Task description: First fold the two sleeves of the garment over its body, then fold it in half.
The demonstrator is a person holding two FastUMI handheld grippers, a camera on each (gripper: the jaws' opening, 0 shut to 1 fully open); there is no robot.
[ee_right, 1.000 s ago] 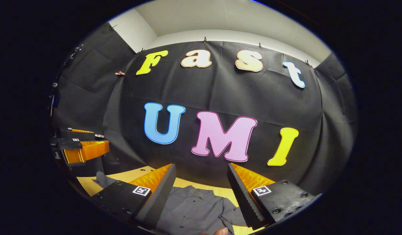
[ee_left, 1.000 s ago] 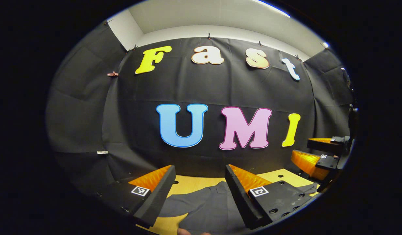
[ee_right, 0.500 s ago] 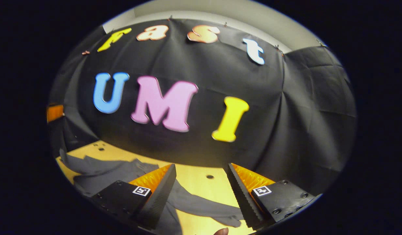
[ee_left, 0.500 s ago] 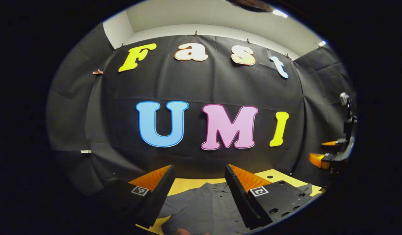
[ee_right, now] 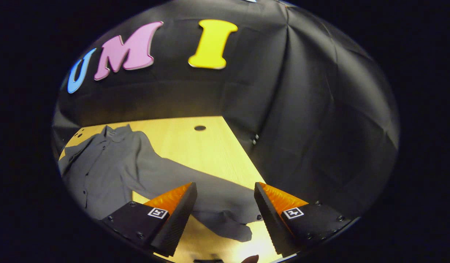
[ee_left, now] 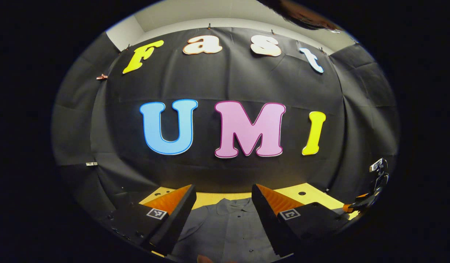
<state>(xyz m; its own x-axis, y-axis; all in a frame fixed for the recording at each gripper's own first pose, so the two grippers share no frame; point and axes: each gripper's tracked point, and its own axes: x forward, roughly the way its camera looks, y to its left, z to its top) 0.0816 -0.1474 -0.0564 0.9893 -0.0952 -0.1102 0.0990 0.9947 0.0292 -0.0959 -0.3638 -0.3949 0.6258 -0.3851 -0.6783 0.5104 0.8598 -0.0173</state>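
Your right gripper (ee_right: 225, 215) is spread wide, fingers apart with nothing between them, hanging above the cuff end of the shirt's sleeve (ee_right: 217, 215). That sleeve lies stretched flat across the wooden table (ee_right: 195, 146), running from the cuff just ahead of your fingertips back toward the shirt (ee_right: 100, 171), which lies spread out at the left of the right gripper view, buttons up and collar toward the far wall. Bare table shows on both sides of the sleeve, and the table's right edge runs diagonally close past the sleeve, meeting the black cloth there. A round hole (ee_right: 199, 128) sits in the tabletop beyond the sleeve, well apart from the shirt.

Your left gripper (ee_left: 223, 215) is likewise released, its fingers wide apart and holding nothing, poised over the body of the shirt (ee_left: 225, 233). In the left gripper view the collar (ee_left: 232, 204) lies between your fingertips, pointing at the back wall, with a strip of bare table (ee_left: 305, 193) behind it up to the cloth. Another hole (ee_left: 302, 193) shows at the far right of that strip. Your other gripper (ee_left: 360, 204) shows low at the right edge there; its opening cannot be judged from that view.
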